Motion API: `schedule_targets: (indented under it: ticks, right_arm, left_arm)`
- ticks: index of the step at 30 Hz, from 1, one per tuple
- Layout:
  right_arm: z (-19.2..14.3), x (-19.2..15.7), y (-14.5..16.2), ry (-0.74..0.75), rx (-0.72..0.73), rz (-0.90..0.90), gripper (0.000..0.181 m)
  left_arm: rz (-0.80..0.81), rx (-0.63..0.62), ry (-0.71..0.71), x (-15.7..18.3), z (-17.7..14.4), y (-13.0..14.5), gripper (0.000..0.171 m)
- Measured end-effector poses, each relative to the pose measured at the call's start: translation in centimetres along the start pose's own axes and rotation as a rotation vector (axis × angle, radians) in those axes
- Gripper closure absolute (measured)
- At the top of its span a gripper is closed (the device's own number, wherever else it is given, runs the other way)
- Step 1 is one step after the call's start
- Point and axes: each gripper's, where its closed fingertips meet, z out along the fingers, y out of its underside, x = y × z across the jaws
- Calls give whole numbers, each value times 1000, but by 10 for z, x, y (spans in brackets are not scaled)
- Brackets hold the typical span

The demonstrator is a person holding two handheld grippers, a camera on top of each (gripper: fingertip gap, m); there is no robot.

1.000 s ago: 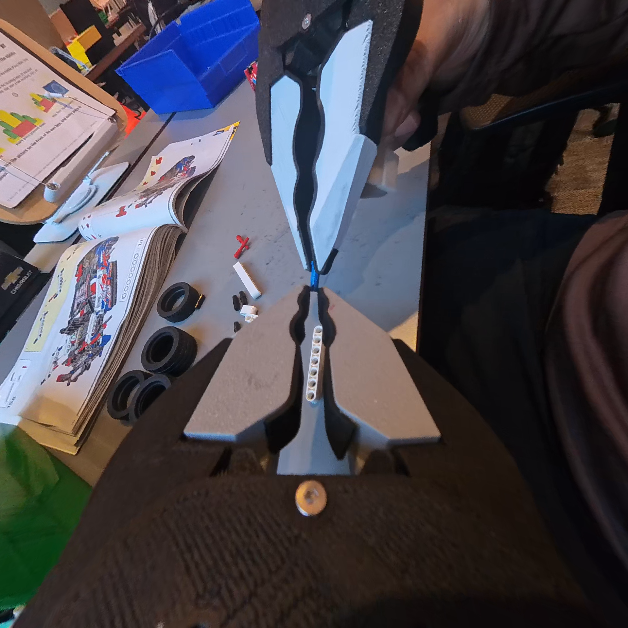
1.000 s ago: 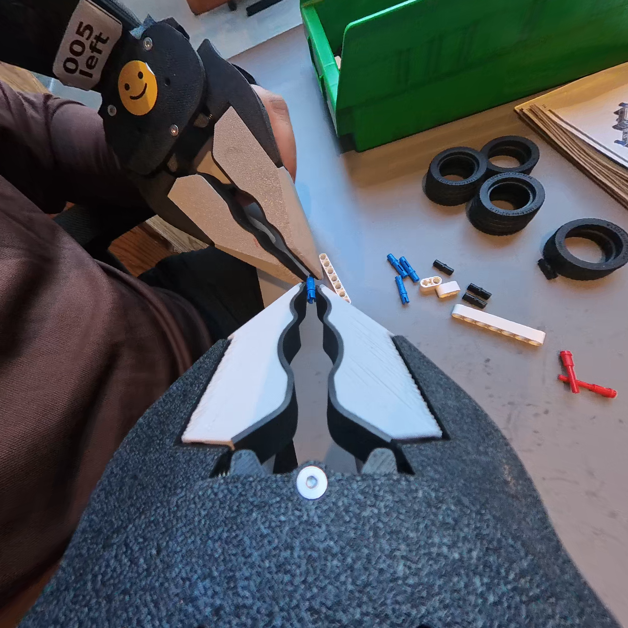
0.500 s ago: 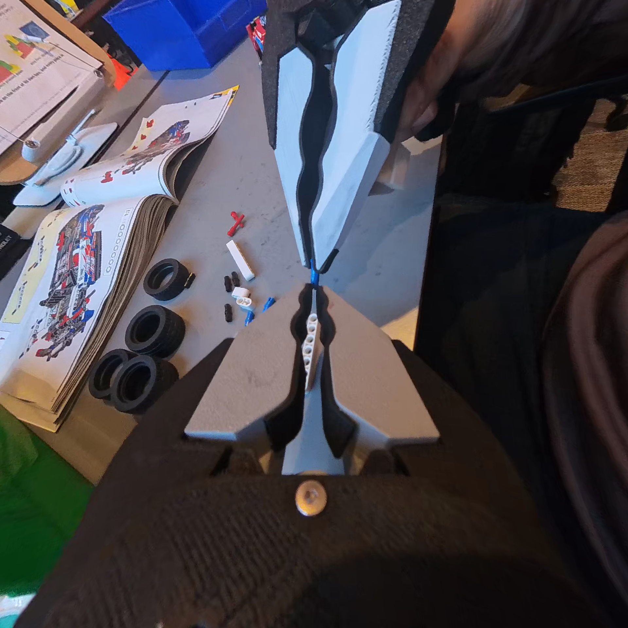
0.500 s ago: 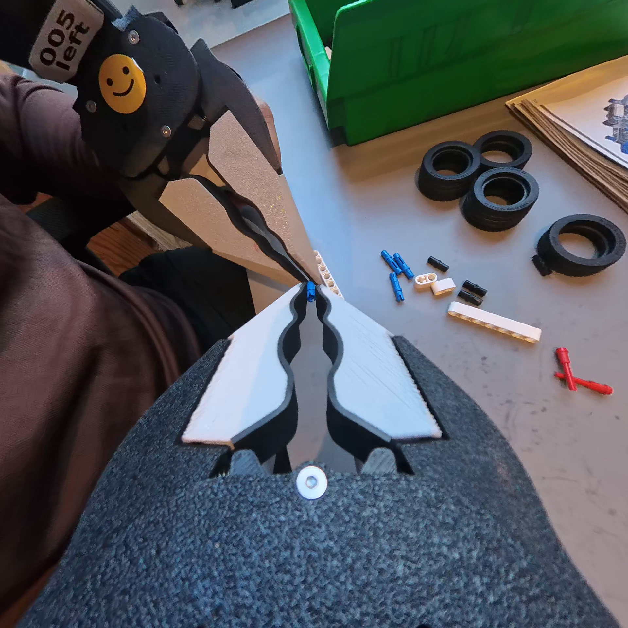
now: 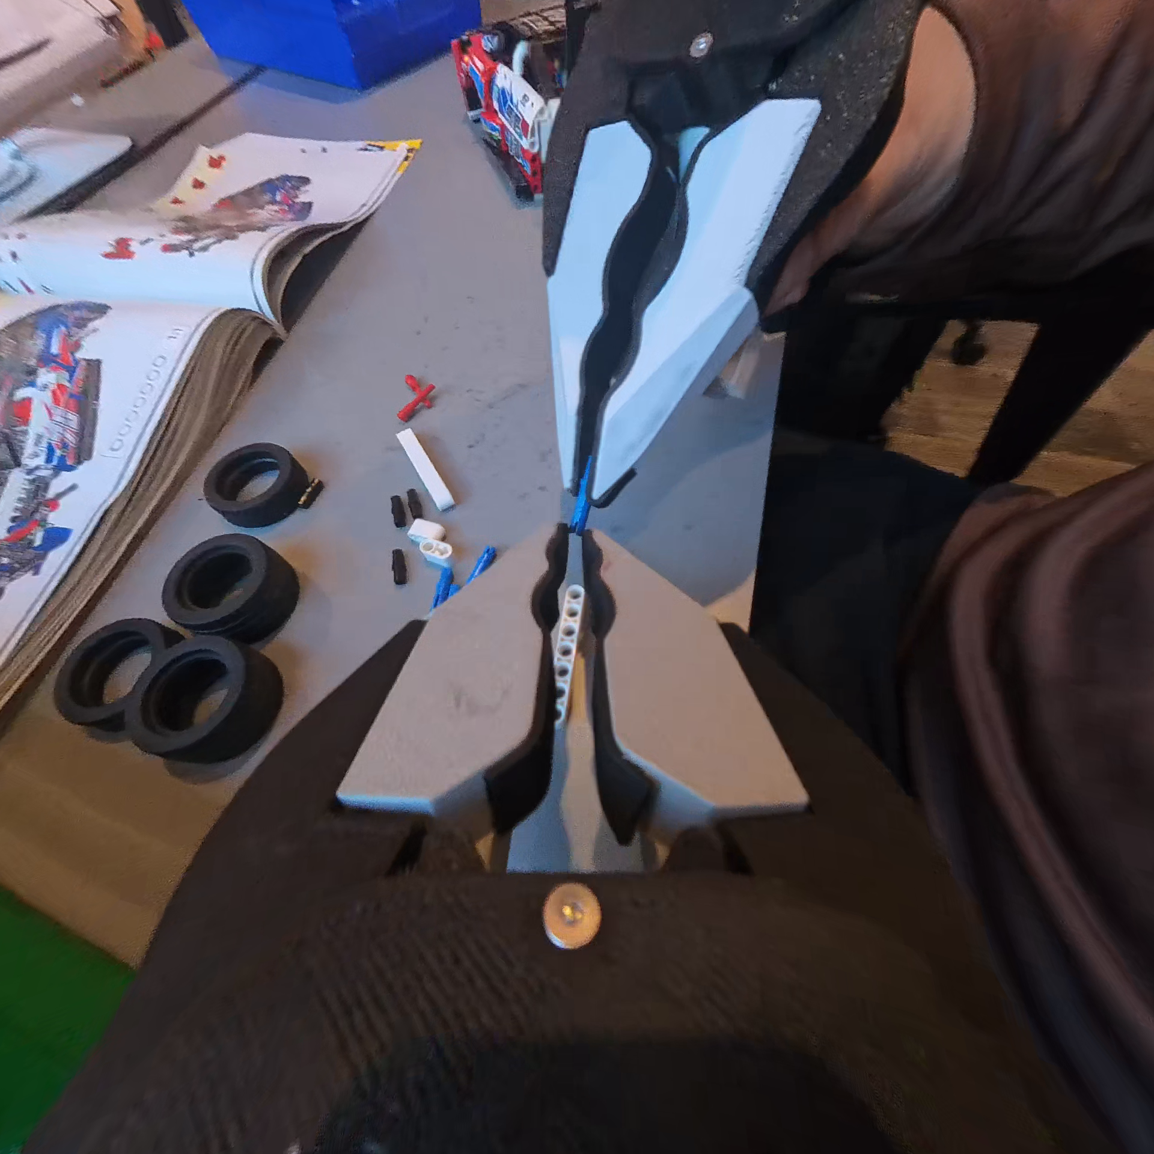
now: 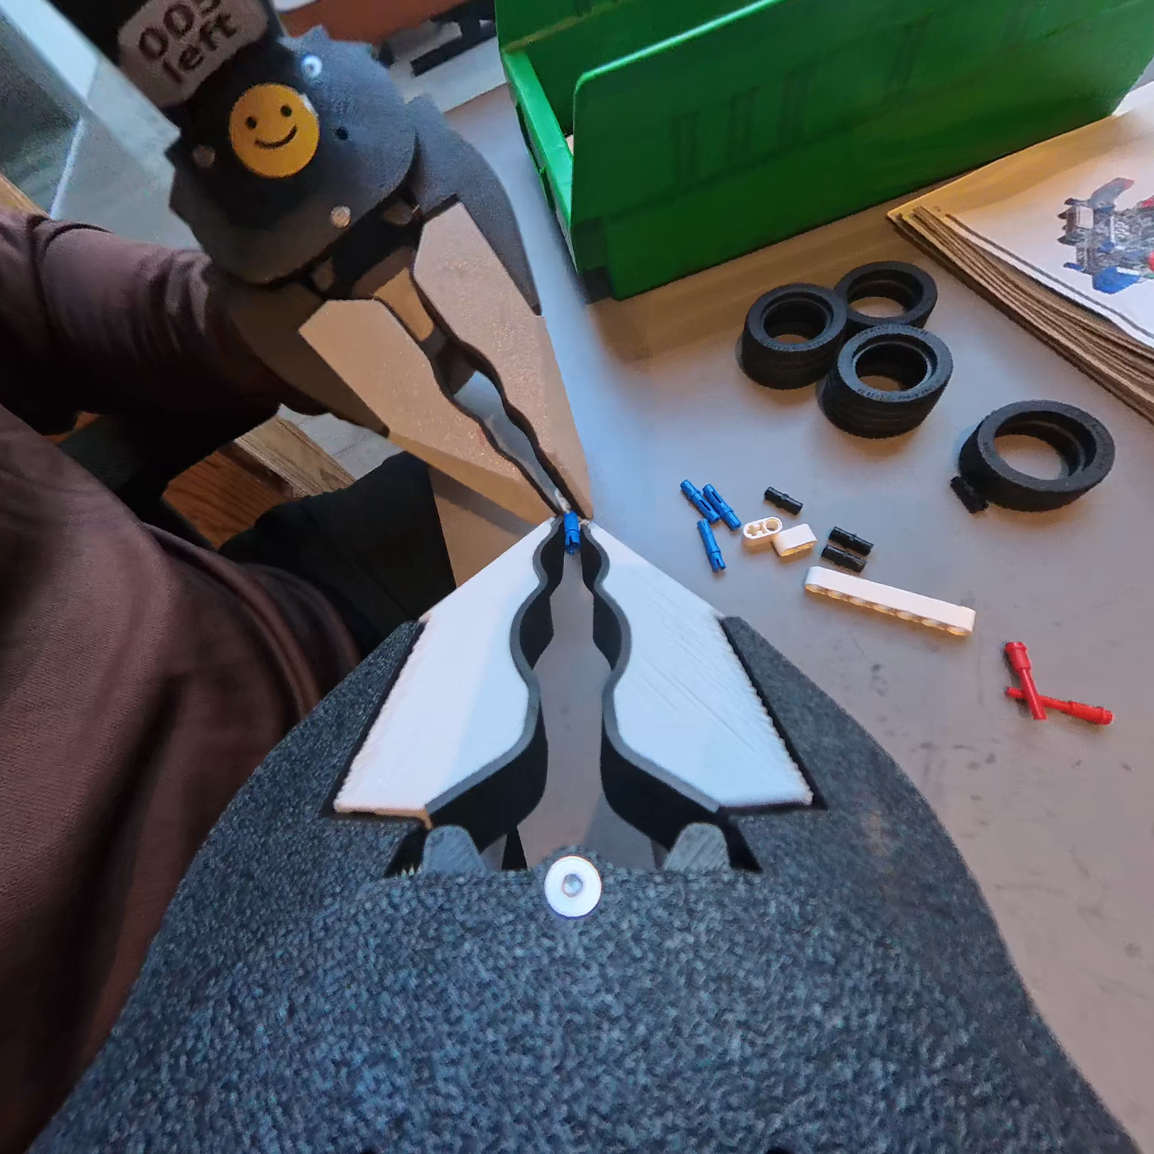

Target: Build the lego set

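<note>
My left gripper [image 5: 571, 540] is shut on a white beam with holes [image 5: 567, 643], which lies lengthwise between its grey fingers. My right gripper [image 6: 571, 527] is shut on a short blue pin [image 6: 571, 532] at its white fingertips. The two grippers meet tip to tip near the table's edge, above the person's lap, with the blue pin [image 5: 582, 499] touching the end of the beam. In the right wrist view the left gripper [image 6: 571, 509] comes in from the upper left and hides the beam. In the left wrist view the right gripper [image 5: 584, 490] comes down from above.
On the grey table [image 6: 687, 387] lie three blue pins [image 6: 712, 509], black pins [image 6: 846, 549], two small white connectors [image 6: 777, 537], a long white beam [image 6: 890, 602], red pins [image 6: 1049, 693] and several black tires [image 6: 874, 362]. A green bin [image 6: 780, 156], an open instruction booklet [image 5: 125, 325] and a blue bin [image 5: 337, 31] stand around them. Only a small space, under 4 cm, lies between the two pairs of fingers.
Both grippers stay shut and tip to tip. The left gripper has tilted, so the white beam no longer shows past its fingers in the right wrist view. The table parts have not moved.
</note>
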Motion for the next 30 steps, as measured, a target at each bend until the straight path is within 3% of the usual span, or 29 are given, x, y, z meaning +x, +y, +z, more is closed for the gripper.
schedule_targets:
  ticks: [4, 10, 15, 30]
  right_arm:
    - [-2, 8, 3, 54, -70, -61, 177]
    - [9, 10, 17, 67, -258, -149, 177]
    - [18, 13, 26, 73, -402, -210, 177]
    - [28, 20, 34, 106, -641, -338, 177]
  left_arm:
    - [50, -119, -33, -10, -4, 23, 163]
    - [14, -259, 55, -3, 1, 57, 154]
    - [27, -257, 61, -2, 3, 58, 167]
    - [29, -254, 44, -4, 4, 58, 167]
